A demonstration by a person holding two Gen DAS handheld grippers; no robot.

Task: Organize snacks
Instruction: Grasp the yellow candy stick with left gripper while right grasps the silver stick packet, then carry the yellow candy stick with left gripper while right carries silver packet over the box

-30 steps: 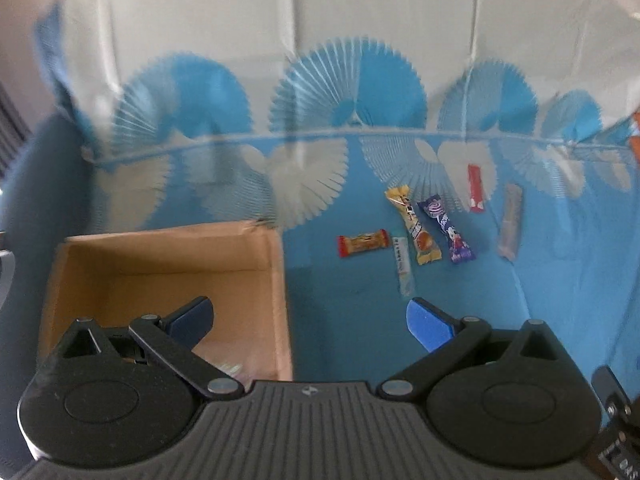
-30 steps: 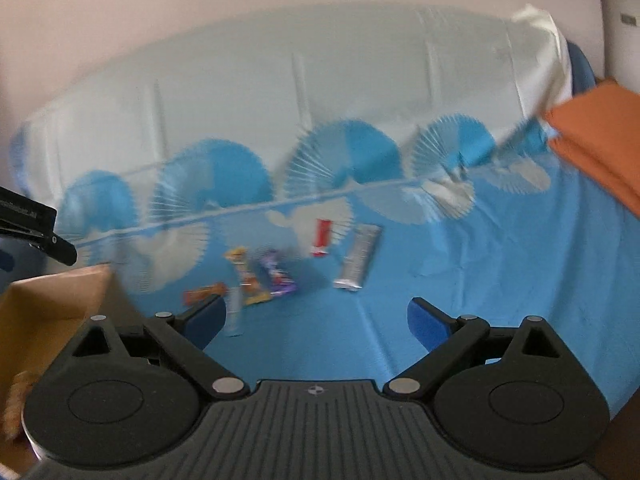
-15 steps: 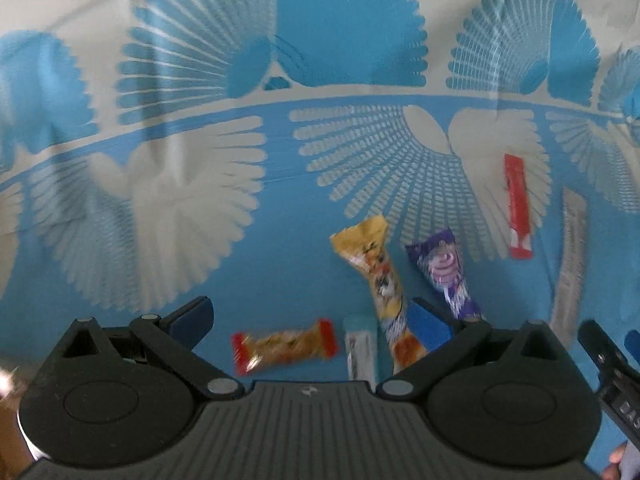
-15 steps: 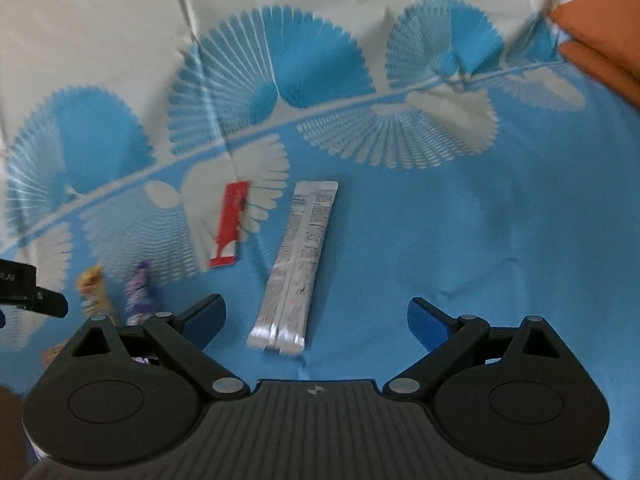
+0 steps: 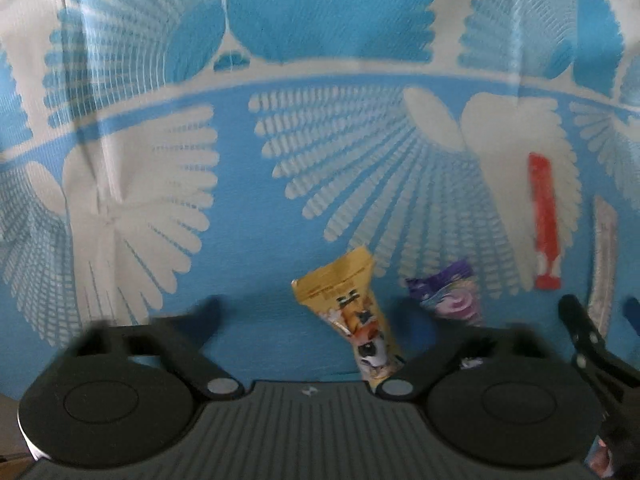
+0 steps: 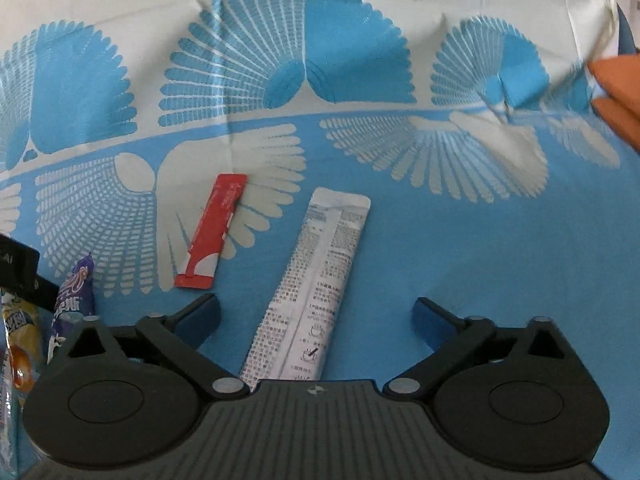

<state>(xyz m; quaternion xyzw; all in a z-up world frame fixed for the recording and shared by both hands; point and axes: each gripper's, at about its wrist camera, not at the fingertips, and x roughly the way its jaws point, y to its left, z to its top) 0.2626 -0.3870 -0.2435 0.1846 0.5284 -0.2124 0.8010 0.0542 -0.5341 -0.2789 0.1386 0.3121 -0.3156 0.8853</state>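
Note:
Several snack packets lie on the blue-and-white cloth. My left gripper (image 5: 316,320) is open, low over the yellow packet (image 5: 352,312), which lies between its fingers nearer the right one. A purple packet (image 5: 450,296) sits just right of it. My right gripper (image 6: 316,316) is open, low over the long white sachet (image 6: 320,276), which lies between its fingers. A red sachet (image 6: 212,232) lies left of the white one; it also shows in the left wrist view (image 5: 544,220). The purple packet (image 6: 74,292) and the yellow packet (image 6: 18,344) show at the right wrist view's left edge.
The white sachet (image 5: 602,264) and part of the right gripper's body (image 5: 592,344) show at the left wrist view's right edge. An orange cloth (image 6: 620,92) lies at the far right. The cardboard box is out of view.
Both grippers have moved forward and down toward the snacks. The box and the orange and pale-blue packets have slipped out of the left view. Both stay open.

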